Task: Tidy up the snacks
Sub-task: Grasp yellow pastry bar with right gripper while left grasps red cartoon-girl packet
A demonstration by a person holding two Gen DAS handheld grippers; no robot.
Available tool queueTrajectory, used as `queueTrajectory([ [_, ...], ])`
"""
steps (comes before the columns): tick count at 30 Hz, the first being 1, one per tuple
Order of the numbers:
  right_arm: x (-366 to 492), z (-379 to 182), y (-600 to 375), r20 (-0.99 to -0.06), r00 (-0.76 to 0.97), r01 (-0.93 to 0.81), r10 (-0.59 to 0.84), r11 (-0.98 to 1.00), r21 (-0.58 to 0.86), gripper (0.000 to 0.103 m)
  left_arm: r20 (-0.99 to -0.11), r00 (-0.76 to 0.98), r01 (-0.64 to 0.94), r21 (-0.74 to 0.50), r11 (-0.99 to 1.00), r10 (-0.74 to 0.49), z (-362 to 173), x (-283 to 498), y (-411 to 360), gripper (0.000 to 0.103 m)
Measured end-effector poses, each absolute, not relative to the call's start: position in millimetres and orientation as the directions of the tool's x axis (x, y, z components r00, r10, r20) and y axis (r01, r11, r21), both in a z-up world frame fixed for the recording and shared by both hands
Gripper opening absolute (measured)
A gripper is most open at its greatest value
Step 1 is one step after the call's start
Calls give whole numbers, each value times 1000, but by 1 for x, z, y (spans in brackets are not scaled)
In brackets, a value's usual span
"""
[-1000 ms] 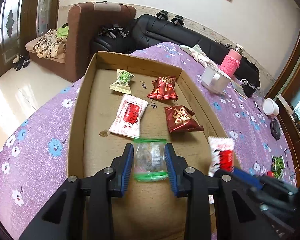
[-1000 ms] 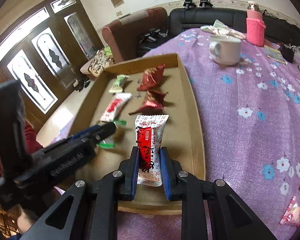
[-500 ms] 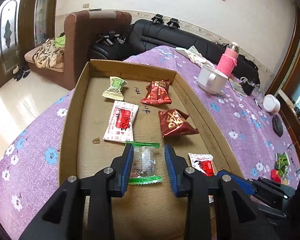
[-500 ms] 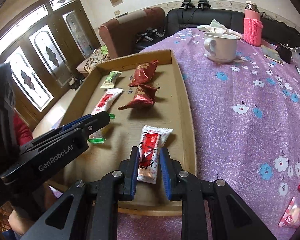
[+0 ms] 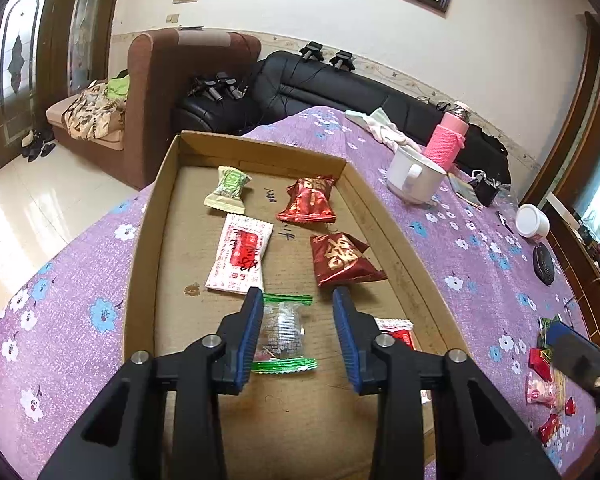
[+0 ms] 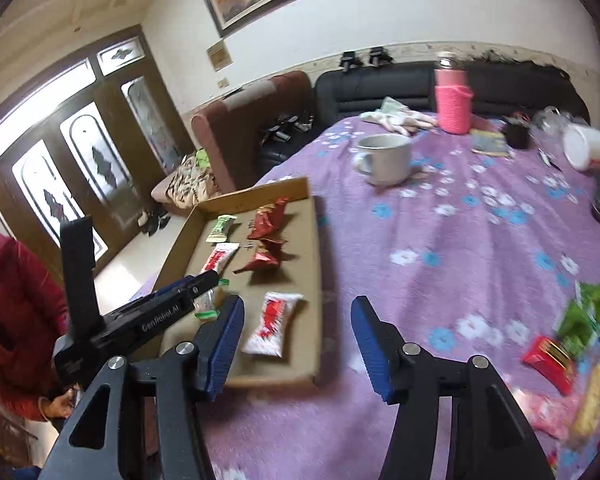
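A cardboard tray (image 5: 148,240) on the purple flowered cloth holds several wrapped snacks, among them a white-and-red packet (image 5: 242,254) and two dark red packets (image 5: 340,258). My left gripper (image 5: 296,308) hovers low over the tray's near end, its jaws opening. A clear candy with green ends (image 5: 282,332) lies on the tray floor between them; the right pad stands apart from it. My right gripper (image 6: 297,308) is above the tray's near right corner, its jaws opening with nothing between them. Another white-and-red packet (image 6: 274,322) lies in the tray just ahead of it.
Loose snacks (image 6: 572,332) lie on the cloth to the right of the tray. Farther back stand a white mug (image 5: 414,178), a pink bottle (image 5: 446,144) and a white jar (image 5: 532,222). A person's red sleeve (image 6: 12,312) is at the left.
The right gripper let go of the white-and-red packet, which now lies in the tray, and it drew back and up with wide jaws. The left jaws widened around the clear candy.
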State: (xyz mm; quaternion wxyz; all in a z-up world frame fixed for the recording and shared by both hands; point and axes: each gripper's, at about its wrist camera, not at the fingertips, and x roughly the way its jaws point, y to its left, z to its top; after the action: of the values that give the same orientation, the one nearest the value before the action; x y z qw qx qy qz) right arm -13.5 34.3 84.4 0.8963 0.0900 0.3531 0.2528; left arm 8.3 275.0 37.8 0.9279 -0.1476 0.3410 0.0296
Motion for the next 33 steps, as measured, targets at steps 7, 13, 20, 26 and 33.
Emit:
queueTrajectory([
  [7, -31, 68, -87, -566, 693, -186, 446, 870, 458, 60, -621, 778, -89, -256, 963, -93, 48, -2, 258, 38],
  [13, -32, 45, -187, -608, 728, 67, 316, 851, 522, 60, -635, 730, 139, -222, 965, -251, 69, -11, 191, 47],
  [20, -28, 38, -206, -630, 717, 125, 297, 835, 536, 59, -718, 522, 542, -138, 829, -461, 61, -40, 55, 55],
  [26, -29, 24, -229, -680, 683, 229, 268, 805, 548, 59, -789, 429, 710, -8, 704, -441, 36, -64, -29, 55],
  [33, -24, 16, -227, -738, 631, 262, 238, 830, 492, 59, -840, 392, 707, 14, 707, -374, 9, -48, -56, 54],
])
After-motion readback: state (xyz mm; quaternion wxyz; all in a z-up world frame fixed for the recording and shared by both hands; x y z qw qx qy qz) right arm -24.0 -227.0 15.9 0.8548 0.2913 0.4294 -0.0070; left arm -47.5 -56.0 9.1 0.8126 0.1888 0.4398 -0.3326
